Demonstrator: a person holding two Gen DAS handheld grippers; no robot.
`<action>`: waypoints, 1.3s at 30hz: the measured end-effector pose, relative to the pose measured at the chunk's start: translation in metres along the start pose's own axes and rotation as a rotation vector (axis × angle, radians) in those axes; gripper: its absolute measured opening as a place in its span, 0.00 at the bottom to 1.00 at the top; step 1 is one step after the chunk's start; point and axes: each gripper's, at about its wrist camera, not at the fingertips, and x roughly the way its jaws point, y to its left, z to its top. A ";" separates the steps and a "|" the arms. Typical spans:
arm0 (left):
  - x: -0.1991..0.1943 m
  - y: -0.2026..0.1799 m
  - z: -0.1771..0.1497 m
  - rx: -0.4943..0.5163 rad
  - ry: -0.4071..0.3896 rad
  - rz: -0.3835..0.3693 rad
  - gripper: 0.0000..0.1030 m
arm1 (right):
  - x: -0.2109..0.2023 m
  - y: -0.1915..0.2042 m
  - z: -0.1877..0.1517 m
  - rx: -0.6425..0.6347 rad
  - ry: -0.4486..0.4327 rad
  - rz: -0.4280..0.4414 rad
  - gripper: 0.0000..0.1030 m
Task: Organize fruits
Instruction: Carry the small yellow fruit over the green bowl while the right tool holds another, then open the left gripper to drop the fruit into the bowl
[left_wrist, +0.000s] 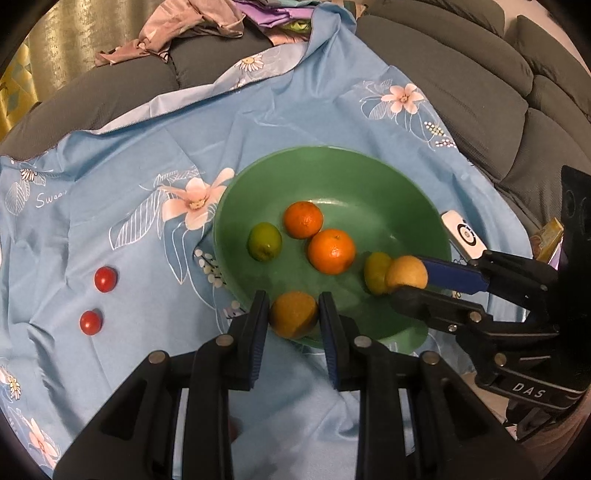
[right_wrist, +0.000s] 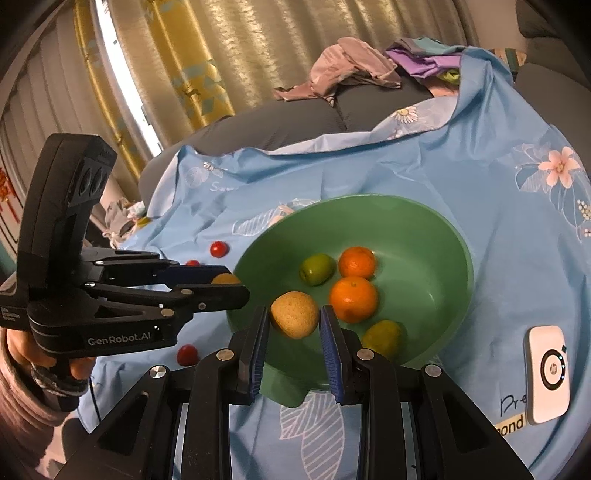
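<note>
A green bowl (left_wrist: 369, 177) (right_wrist: 436, 236) on the blue flowered cloth holds two oranges (left_wrist: 331, 251) (right_wrist: 353, 299), a green lime (left_wrist: 264, 242) (right_wrist: 317, 268) and a yellow-green fruit (left_wrist: 375, 273) (right_wrist: 382, 338). My left gripper (left_wrist: 293, 314) (right_wrist: 236, 286) is shut on a yellow-orange fruit (left_wrist: 293, 314) (right_wrist: 226, 278) over the bowl's near rim. My right gripper (right_wrist: 294, 315) (left_wrist: 408, 278) is shut on a pale yellow fruit (right_wrist: 294, 314) (left_wrist: 406, 275) over the bowl. Small red tomatoes (left_wrist: 105, 279) (left_wrist: 90, 322) (right_wrist: 218, 248) lie on the cloth to the left.
A white HP device (right_wrist: 548, 373) (left_wrist: 463, 234) lies on the cloth right of the bowl. A grey sofa (left_wrist: 461, 85) surrounds the cloth. Crumpled clothes (left_wrist: 192, 26) (right_wrist: 354, 70) lie at the back. Curtains (right_wrist: 207, 55) hang behind.
</note>
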 end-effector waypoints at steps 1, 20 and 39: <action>0.001 0.000 0.000 -0.002 0.003 -0.003 0.27 | 0.001 -0.001 0.000 0.002 0.004 -0.005 0.29; -0.019 0.003 -0.010 -0.046 -0.025 0.015 0.62 | -0.009 0.000 -0.003 0.030 0.003 -0.064 0.31; -0.077 0.061 -0.118 -0.303 -0.010 0.112 0.81 | -0.026 0.061 -0.012 -0.085 0.019 0.002 0.31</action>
